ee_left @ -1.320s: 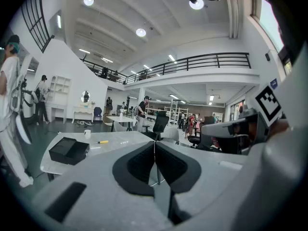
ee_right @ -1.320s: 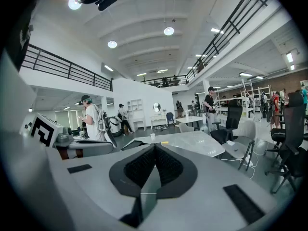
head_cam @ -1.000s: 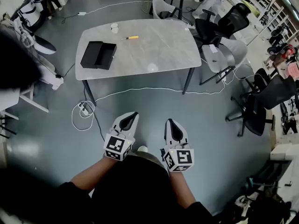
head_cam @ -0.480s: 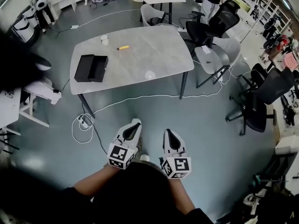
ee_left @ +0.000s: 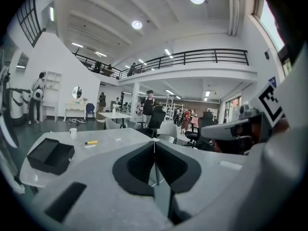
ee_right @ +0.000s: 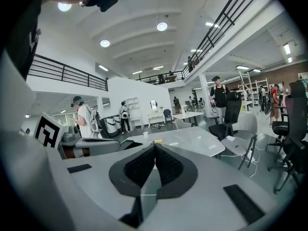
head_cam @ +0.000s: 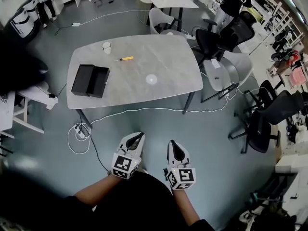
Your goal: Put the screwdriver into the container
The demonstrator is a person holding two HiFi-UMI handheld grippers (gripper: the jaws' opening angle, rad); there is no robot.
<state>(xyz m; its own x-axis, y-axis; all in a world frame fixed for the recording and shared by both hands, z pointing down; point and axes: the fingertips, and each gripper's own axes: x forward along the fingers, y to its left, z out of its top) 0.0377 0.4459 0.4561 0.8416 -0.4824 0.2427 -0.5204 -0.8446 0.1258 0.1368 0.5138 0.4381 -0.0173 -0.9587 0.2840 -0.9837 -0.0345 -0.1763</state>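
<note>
A yellow-handled screwdriver (head_cam: 124, 58) lies on the grey table (head_cam: 159, 61), towards its far left part; it also shows as a small yellow bar (ee_left: 91, 142) in the left gripper view. The open black container (head_cam: 90, 80) sits at the table's left end, box and lid side by side (ee_left: 50, 154). Both grippers hang over the floor well short of the table, held close to the person's body. My left gripper (head_cam: 139, 136) is shut with nothing in it, tips touching (ee_left: 154, 142). My right gripper (head_cam: 171, 143) is also shut and empty (ee_right: 154, 144).
A white cup (head_cam: 107, 46) stands at the table's far left corner. Grey and black office chairs (head_cam: 225, 61) crowd the table's right side. A white cable and power strip (head_cam: 79, 130) lie on the floor near the table's front left leg. A person (head_cam: 235, 1) stands beyond the chairs.
The view has shifted so the table sits slightly farther and more to the left. Both grippers stay shut and low near the body, a little lower in view.
</note>
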